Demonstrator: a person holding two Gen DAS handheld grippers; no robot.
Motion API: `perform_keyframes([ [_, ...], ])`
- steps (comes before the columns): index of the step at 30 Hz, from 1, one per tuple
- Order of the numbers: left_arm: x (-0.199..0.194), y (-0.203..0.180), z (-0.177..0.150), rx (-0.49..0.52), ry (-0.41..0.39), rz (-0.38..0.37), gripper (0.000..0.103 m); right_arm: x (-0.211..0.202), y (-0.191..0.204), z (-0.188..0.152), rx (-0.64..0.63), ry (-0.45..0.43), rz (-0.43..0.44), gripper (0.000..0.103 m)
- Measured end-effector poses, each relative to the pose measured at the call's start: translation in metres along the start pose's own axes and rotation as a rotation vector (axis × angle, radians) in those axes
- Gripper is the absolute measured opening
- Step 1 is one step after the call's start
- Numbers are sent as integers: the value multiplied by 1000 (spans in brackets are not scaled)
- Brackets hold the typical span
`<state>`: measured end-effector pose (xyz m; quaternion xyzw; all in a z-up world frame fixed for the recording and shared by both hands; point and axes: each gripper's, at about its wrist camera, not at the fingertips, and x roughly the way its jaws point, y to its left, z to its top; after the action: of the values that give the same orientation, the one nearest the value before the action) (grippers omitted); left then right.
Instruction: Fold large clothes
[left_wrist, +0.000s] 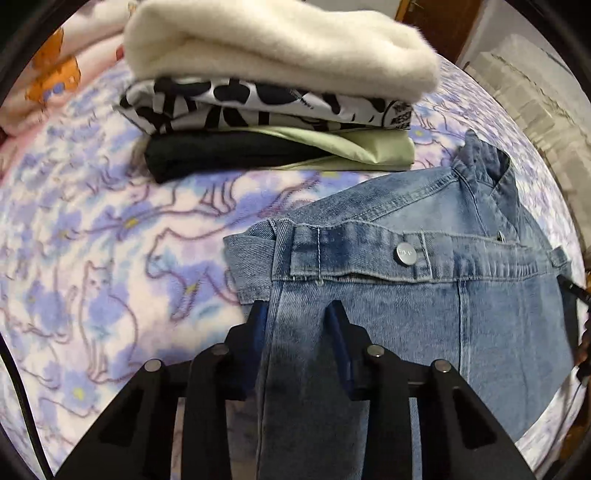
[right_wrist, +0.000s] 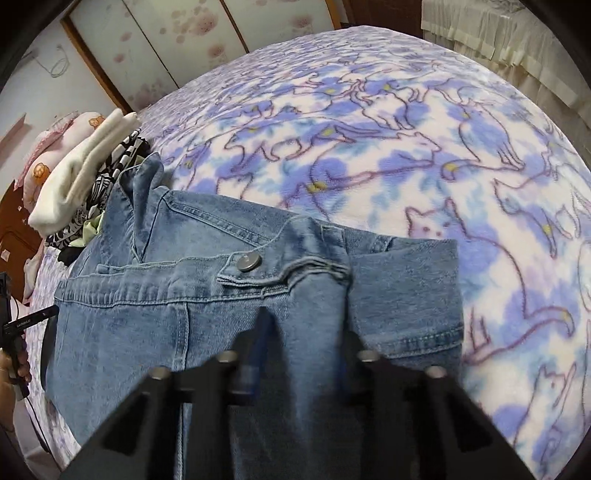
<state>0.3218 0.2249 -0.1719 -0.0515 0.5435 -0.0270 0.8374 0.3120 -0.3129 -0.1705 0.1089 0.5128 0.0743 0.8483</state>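
Cat-print fleece bed, faded blue jeans lying near, waistband button up, left tongs and right tongs each clamped on denim folds, folded clothes stack beyond.

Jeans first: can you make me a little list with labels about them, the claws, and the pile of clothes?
garment: blue jeans, waistband up, silver button showing
left claw: denim fold between its fingers
right claw: denim fold between its fingers
surface: cat-print blanket
pile: beside the jeans
pile, top to bottom: fluffy cream sweater, black-and-white print top, green garment, black garment
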Motion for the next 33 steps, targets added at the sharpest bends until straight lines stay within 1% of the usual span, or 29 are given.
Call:
perform_keyframes([
  [2,-5,-5,-4,22,-2,8,32,-3,0,-3,-6,-8,-1,10],
  [4,-7,-12,-5,33,-3,0,30,-6,4,-5,-21,-12,-13,7],
  [8,-15,-26,-4,61,-11,-47,30,-8,11,-7,-58,0,-16,8],
  [10,-9,-33,-2,81,10,-37,32,-5,10,-5,-46,21,-7,11],
  [11,-3,-34,0,84,29,-21,34,-3,7,-3,-22,29,-4,11],
  [12,3,-33,0,74,47,-11,40,-2,5,-2,-5,34,-1,12],
  [15,16,-26,3,10,58,-19,41,3,1,1,43,31,5,14],
  [16,15,-24,4,-11,48,-20,38,4,2,0,36,27,-4,13],
  [17,13,-22,4,-40,27,-13,31,3,4,0,27,21,-14,11],
  [18,9,-20,4,-61,9,4,14,-1,8,-2,3,6,-30,8],
  [19,6,-19,3,-68,-1,7,11,-6,12,-3,-23,-12,-45,4],
  [21,-5,-21,2,-53,-36,26,7,-23,20,-4,-66,-74,-60,3],
  [24,-24,-32,1,-3,-93,67,6,-56,29,-2,-88,-174,-54,3],
  [28,-53,-52,11,27,-184,105,6,-95,43,6,-135,-287,-59,3],
  [30,-68,-61,22,33,-252,122,6,-109,48,12,-132,-333,-51,3],
  [32,-75,-66,33,32,-287,124,6,-117,50,19,-124,-364,-50,3],
  [33,-75,-66,39,24,-291,128,6,-118,50,24,-117,-374,-61,3],
])
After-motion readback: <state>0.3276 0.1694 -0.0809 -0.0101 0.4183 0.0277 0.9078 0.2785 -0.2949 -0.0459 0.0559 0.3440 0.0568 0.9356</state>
